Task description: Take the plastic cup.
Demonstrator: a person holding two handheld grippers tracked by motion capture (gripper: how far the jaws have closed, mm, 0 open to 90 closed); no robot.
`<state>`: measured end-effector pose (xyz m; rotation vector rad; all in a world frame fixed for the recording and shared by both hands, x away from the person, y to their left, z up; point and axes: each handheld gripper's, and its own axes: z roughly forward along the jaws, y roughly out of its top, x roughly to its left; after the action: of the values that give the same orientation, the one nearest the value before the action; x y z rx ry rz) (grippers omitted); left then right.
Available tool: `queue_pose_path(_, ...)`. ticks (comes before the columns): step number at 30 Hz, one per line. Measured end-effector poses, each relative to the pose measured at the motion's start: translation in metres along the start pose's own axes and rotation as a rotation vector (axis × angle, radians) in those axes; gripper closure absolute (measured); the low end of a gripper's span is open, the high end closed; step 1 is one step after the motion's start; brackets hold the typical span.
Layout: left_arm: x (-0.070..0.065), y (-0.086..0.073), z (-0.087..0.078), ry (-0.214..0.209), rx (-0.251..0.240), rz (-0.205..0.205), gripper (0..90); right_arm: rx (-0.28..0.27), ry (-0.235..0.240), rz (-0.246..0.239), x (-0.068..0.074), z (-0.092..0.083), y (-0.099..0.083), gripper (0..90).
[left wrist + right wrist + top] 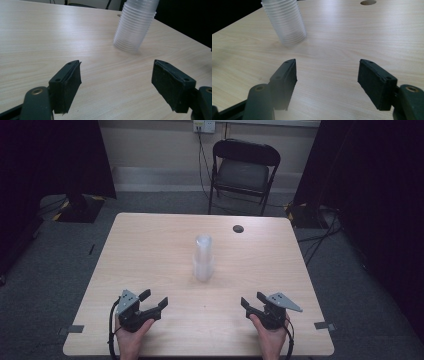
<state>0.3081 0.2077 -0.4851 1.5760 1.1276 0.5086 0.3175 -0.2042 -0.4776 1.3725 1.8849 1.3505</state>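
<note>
Stack of cups (203, 258) stands upside down mid-table, well apart from both grippers. Left gripper (153, 300) and right gripper (253, 301) rest near the front edge, jaws apart, empty — both angled toward the stack, presumably ready to reach.

No readable text, labels, brands or numbers anywhere. The stack of clear ribbed plastic cups (203, 258) at frame centre is unprinted, the light wood-grain table (150, 250) carries no marking, and the white wall socket plate (204, 125) at the top edge is too small and blurred to make out any lettering.
</note>
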Motion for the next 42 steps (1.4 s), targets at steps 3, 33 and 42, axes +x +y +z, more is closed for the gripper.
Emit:
queue_pose_path(3, 0.000, 0.001, 0.000, -0.001, 0.000, 0.001, 23.8, 0.001, -0.002, 0.002, 0.001, 0.000, 0.000, 31.6)
queue_pose_path(33, -0.013, 0.043, 0.027, -0.070, 0.011, 0.069, 24.9, -0.022, 0.058, -0.019, 0.017, -0.004, 0.000, 35.7)
queue_pose_path(42, -0.022, 0.063, 0.037, -0.092, 0.012, 0.112, 22.7, -0.011, 0.085, -0.027, 0.022, -0.001, 0.000, 35.4)
